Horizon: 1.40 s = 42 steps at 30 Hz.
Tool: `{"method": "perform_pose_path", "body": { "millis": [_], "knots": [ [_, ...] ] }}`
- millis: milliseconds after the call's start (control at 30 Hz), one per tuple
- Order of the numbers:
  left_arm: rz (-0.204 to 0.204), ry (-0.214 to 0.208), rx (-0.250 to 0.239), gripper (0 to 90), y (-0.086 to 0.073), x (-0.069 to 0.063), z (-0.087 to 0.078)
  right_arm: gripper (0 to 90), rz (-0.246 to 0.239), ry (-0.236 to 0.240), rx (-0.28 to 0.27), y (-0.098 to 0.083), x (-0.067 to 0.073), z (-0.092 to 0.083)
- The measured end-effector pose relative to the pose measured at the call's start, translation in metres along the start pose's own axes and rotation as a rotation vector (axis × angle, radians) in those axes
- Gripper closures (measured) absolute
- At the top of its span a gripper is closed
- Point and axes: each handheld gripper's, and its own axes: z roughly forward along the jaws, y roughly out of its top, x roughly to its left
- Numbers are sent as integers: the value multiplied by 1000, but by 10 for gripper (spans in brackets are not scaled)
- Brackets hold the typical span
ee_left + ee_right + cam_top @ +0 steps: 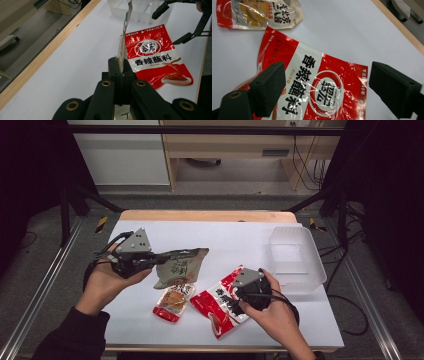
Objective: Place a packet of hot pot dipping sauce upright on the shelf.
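A white-topped table carries 3 snack packets and 1 clear plastic container, with the red sauce packet at the near middle serving as the landmark. The container sits beyond and to the right of the red packet, apart from it. A small red-and-orange packet lies just left of the red packet, close beside it. Above that small packet, farther left of the red packet, an olive-brown packet hangs lifted off the table; from the left gripper view it stands edge-on in front of the red packet. The left gripper has its fingers clamped tight on that packet's near edge. The right gripper, held in a hand directly over the red packet's right end, has its fingers spread wide, straddling the red packet from above without touching it, holding nothing. Wooden furniture and cables stand beyond the table.
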Motion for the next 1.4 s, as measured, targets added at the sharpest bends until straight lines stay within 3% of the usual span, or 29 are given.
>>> {"method": "perform_pose_path", "body": {
  "millis": [133,400,567,733,867,1067,1400],
  "knots": [
    [3,-14,-8,900,3,-2,5,118,-38,18,61,7,-5,-7],
    [25,-39,-7,900,11,-6,15,90,-113,69,91,27,-16,-21],
    [32,-59,-9,900,16,-9,22,185,-168,51,137,36,-23,-25],
    [50,-65,6,900,20,-15,27,172,-175,53,163,44,-27,-27],
    [65,-72,-5,900,21,-23,30,162,-195,94,187,49,-28,-25],
    [79,-89,6,900,26,-26,38,128,-236,117,171,55,-32,-27],
    [96,-114,3,900,33,-31,53,185,-267,98,120,62,-44,-36]
  ]
}}
